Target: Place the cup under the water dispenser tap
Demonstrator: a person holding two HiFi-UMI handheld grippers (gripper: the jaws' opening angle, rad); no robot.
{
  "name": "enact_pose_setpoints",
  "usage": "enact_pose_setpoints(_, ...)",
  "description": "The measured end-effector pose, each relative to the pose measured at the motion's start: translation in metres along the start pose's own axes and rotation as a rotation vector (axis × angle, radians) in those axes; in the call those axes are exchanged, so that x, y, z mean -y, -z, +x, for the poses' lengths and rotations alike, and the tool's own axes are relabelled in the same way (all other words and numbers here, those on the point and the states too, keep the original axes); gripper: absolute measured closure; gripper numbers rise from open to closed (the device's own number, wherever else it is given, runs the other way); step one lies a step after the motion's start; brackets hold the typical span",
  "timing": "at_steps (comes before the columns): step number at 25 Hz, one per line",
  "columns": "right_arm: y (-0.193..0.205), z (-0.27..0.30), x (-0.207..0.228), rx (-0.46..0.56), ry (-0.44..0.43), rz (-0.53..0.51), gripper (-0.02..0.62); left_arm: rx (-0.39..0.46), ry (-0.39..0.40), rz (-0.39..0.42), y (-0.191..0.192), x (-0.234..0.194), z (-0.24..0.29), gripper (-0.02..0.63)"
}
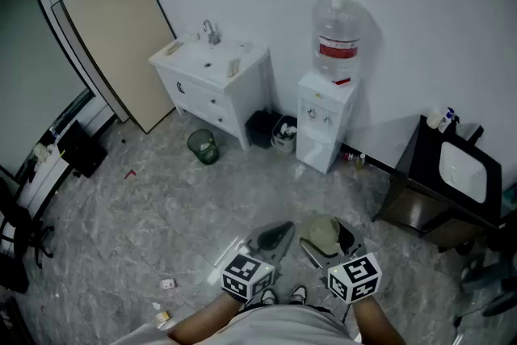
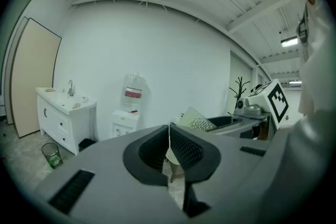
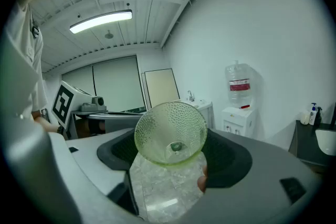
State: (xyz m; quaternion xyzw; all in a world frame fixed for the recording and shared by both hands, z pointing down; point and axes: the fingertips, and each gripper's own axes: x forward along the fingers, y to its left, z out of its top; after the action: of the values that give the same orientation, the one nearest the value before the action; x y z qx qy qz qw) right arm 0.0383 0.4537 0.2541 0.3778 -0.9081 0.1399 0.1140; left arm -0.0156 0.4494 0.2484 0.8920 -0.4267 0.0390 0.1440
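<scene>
Sitting crosswise between the pads of the right gripper (image 3: 172, 149), the cup (image 3: 170, 134) is a pale green, dimpled glass tipped on its side, its mouth turned back toward that gripper's camera and its base pointing away. The jaws stand wide and close on the cup's sides, holding it clear of the marbled grey floor (image 1: 153, 206). In the head view the cup shows low in the frame, just ahead of the right gripper's marker cube (image 1: 354, 277) and well apart from the water dispenser (image 1: 325, 124), which stands against the far white wall with a clear bottle (image 1: 339, 40) on top. Beside the held cup, the left gripper (image 2: 169, 147) hangs at about the same height, its two ribbed pads brought together at the tips with nothing between them; its own marker cube (image 1: 246, 275) sits near the person's body. Left of the dispenser on the floor are a black bin (image 1: 261, 128) and, farther left, a green wire bin (image 1: 203, 146), both close to a white vanity (image 1: 206, 89) with a faucet. To the dispenser's right stands a dark cabinet (image 1: 420, 186) that carries a white basin (image 1: 464, 171).
</scene>
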Motion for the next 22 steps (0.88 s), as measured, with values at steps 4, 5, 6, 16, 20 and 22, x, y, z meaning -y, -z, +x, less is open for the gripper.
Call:
enact_pose_setpoints(4,0.002,-0.01,0.007,0.002,-0.002,0.0,0.242,0.001,0.001,-0.008,0.002,0.01,0.007,0.592)
enact_pose_setpoints(5,0.003,-0.011,0.008,0.001,-0.003,0.0,0.242,-0.001,0.001,-0.01,0.002,0.012,0.009,0.592)
enact_pose_setpoints(6,0.004,-0.013,0.01,0.001,-0.004,-0.001,0.242,-0.003,0.0,-0.011,0.003,0.014,0.01,0.592)
enact_pose_setpoints(16,0.006,-0.033,0.037,0.024,-0.019,0.016,0.242,-0.016,-0.012,-0.017,0.013,0.034,0.035,0.592)
enact_pose_setpoints(20,0.006,-0.029,0.048,0.026,-0.013,0.023,0.242,-0.018,-0.014,-0.024,0.013,0.03,0.045,0.592)
enact_pose_setpoints(22,0.004,-0.023,0.054,0.025,-0.01,0.022,0.242,-0.014,-0.017,-0.027,0.01,0.024,0.052,0.592)
